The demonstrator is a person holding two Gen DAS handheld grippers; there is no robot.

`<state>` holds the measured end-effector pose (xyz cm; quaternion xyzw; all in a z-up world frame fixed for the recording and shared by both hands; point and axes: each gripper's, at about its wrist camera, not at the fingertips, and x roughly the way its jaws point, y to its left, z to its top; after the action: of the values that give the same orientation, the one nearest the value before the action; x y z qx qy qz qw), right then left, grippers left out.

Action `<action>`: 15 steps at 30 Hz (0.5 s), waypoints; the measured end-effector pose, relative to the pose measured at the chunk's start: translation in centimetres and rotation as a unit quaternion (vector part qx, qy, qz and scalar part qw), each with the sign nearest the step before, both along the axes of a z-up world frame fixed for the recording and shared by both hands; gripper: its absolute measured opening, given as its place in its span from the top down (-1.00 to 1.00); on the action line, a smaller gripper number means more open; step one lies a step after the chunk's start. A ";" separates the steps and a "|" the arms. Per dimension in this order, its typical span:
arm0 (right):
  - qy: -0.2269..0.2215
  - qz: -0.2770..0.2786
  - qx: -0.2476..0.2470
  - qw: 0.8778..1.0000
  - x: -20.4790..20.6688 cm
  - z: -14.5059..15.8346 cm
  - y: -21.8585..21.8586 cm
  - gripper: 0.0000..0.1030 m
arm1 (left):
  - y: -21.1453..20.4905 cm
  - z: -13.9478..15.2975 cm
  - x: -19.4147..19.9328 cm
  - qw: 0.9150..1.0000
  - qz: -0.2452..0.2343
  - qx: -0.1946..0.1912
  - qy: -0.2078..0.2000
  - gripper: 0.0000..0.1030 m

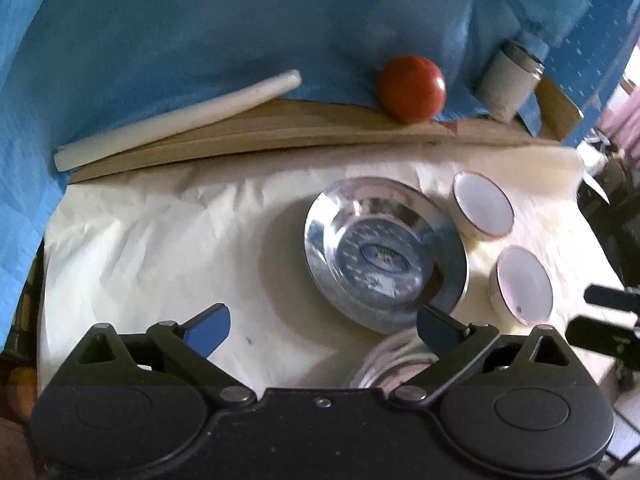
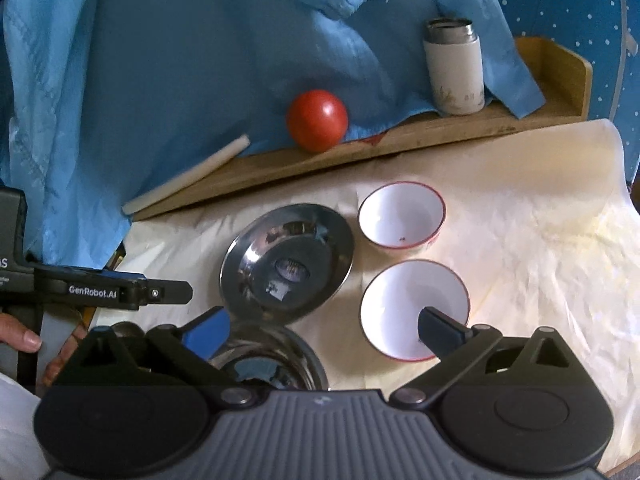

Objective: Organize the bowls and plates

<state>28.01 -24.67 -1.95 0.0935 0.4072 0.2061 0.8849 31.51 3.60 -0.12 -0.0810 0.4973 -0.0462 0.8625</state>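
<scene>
Over cloth (image 1: 160,240) — both grippers (image 1: 322,330) (image 2: 324,330) wide open (nothing held).

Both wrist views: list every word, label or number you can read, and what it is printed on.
"GenRobot.AI": white lettering on the black arm of the left gripper, seen in the right wrist view.
"S": end of a cut-off word on the same device's body, at the picture's left edge.
Steel plate: only blurred reflections, nothing legible.
</scene>
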 end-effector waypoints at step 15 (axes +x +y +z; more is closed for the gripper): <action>0.010 0.000 -0.034 0.999 4.1 -1.4 2.3 -0.99 | 0.7 -1.7 4.4 0.998 0.056 -0.029 0.023 -0.97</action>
<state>32.09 -22.34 -3.34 0.0657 0.4226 0.1913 0.8835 35.91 4.32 -1.85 -0.1347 0.5103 -0.0099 0.8493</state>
